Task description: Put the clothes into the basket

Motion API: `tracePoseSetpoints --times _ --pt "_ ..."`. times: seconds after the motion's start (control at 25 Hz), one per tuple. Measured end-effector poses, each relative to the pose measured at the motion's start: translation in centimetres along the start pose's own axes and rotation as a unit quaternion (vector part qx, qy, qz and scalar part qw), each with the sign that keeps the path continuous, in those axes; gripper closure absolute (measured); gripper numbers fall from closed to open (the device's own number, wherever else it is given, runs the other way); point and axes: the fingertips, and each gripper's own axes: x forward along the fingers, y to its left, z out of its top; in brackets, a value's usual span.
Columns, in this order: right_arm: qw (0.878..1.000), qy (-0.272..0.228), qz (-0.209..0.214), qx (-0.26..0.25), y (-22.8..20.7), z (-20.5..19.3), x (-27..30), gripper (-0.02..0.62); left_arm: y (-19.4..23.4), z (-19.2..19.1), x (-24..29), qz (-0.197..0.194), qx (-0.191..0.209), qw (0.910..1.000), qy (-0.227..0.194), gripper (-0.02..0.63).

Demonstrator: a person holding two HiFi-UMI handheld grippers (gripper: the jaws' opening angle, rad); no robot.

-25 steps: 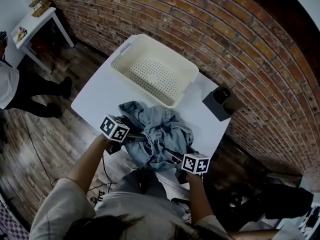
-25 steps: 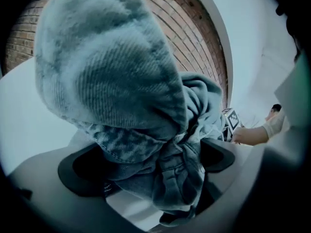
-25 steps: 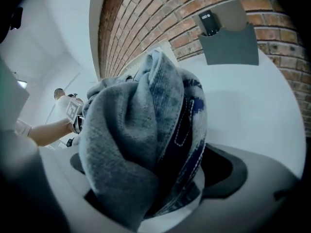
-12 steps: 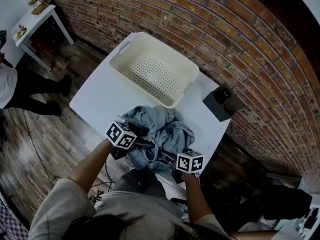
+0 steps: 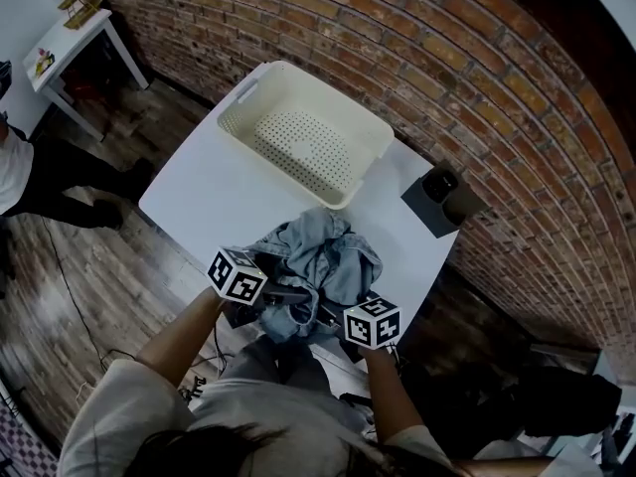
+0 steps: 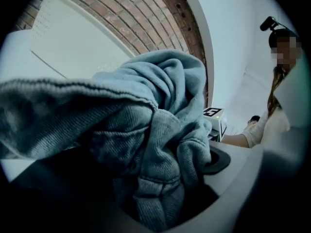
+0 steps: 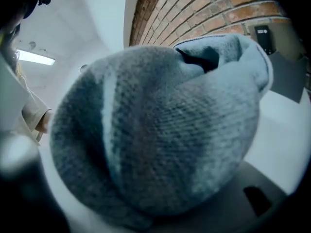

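A crumpled heap of blue denim clothes [image 5: 323, 258] lies on the white table [image 5: 214, 192], near its front edge. The cream perforated basket [image 5: 308, 139] stands behind it, with nothing in it. My left gripper [image 5: 283, 294] is pushed into the heap's left side; its jaws are closing, still wide, with denim [image 6: 146, 144] between them. My right gripper [image 5: 328, 314] is at the heap's near right side; its jaws are closing on a thick fold of denim [image 7: 160, 135] that fills its view. Cloth hides the fingertips of both.
A black box with a round dark thing on it [image 5: 442, 199] sits at the table's right corner, by the brick wall [image 5: 467, 78]. A small white side table [image 5: 75, 38] and a standing person [image 5: 20, 167] are to the left, on the wooden floor.
Both grippers have moved inward into the heap, bunching the denim narrower and higher. The right gripper's jaws have closed markedly around cloth; the left's only a little.
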Motion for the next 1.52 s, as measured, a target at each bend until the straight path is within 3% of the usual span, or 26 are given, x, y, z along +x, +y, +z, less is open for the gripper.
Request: tracePoseSetpoints --times 0.4,0.8,1.16,1.52 --pt "0.995 -0.051 -0.023 -0.084 4.7 4.6 -5.6 0.311 -7.3 4.0 -3.1 0.001 0.079 0.9945 -0.07 0.098" --pt "0.98 -0.104 -0.02 -0.166 8.0 12.6 -7.9 0.31 -10.9 11.0 -7.8 0.034 0.155 0.9787 -0.13 0.098" --pt "0.965 -0.15 -0.027 -0.216 8.8 20.3 -8.1 0.311 -11.5 18.1 -10.8 0.05 0.219 0.961 -0.162 0.098" --pt "0.95 -0.174 -0.048 -0.254 6.7 27.4 -6.8 0.31 -9.1 25.0 -11.8 0.047 0.261 0.9457 -0.188 0.098"
